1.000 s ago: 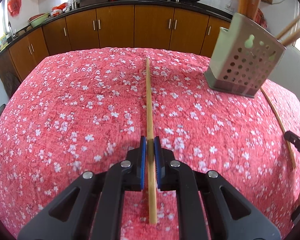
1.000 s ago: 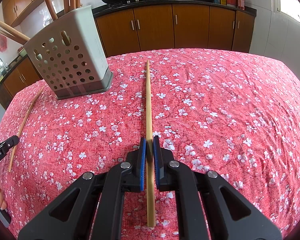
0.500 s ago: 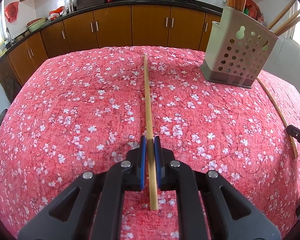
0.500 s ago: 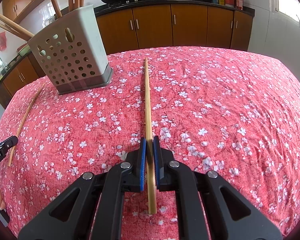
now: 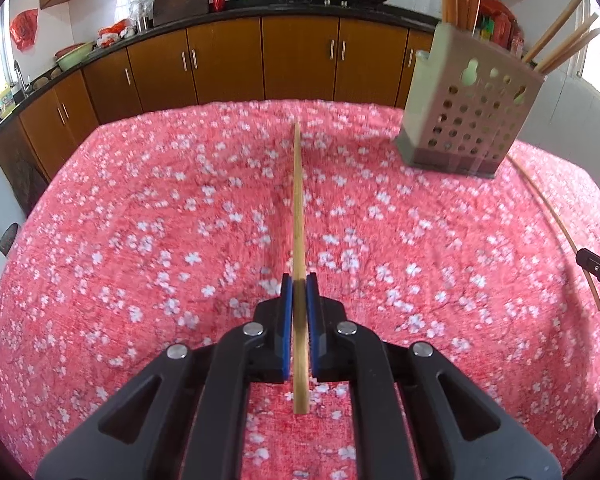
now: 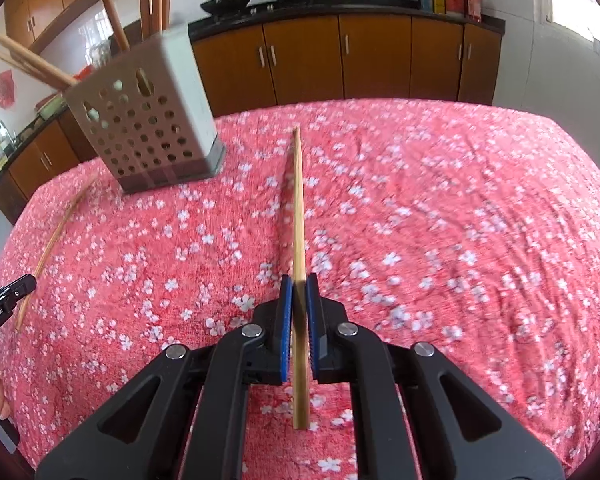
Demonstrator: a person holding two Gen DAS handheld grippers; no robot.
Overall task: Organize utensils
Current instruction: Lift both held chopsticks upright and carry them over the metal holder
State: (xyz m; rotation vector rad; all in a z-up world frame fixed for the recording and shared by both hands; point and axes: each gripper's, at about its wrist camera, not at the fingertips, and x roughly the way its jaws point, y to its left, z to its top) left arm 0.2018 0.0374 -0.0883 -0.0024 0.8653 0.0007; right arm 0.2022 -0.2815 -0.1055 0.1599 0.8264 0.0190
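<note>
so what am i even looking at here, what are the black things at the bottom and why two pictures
These are two handheld grippers, one in each of a person's hands, each carrying a camera that looks out along its jaws. One picture is from the left gripper, the other from the right gripper. Each one's jaws are shut on a single wooden chopstick: the left chopstick and the right chopstick. Below is a table with a red flowered cloth. On it stands a perforated utensil holder already containing chopsticks. No loose chopsticks are seen on the cloth.
</note>
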